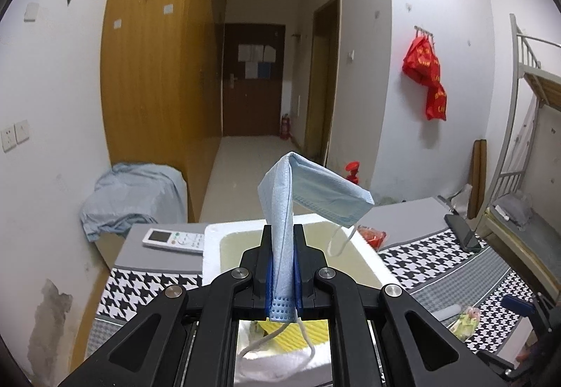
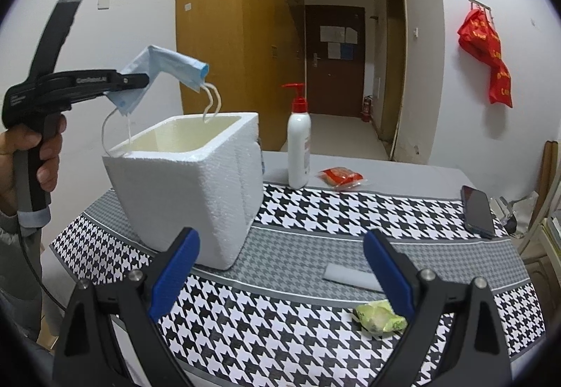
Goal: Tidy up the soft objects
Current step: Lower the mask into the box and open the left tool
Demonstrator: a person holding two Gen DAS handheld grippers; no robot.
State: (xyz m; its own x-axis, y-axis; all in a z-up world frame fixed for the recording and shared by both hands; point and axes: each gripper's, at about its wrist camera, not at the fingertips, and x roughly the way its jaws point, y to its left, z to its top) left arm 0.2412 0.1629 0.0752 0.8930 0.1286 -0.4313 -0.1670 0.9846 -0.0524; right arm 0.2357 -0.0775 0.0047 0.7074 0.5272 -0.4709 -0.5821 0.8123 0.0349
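Houndstooth tablecloth [image 2: 287, 334] (white walls [image 2: 491, 127] behind)

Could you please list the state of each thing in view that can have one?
Left tool: shut on the face mask.
Face mask: folded, held in the air above the foam box, ear loops dangling.
Foam box: upright on the table, open at the top.
Right tool: open, holding nothing.
Pump bottle: upright behind the box.
Phone: flat, screen dark.
Green packet: lying on the tablecloth.
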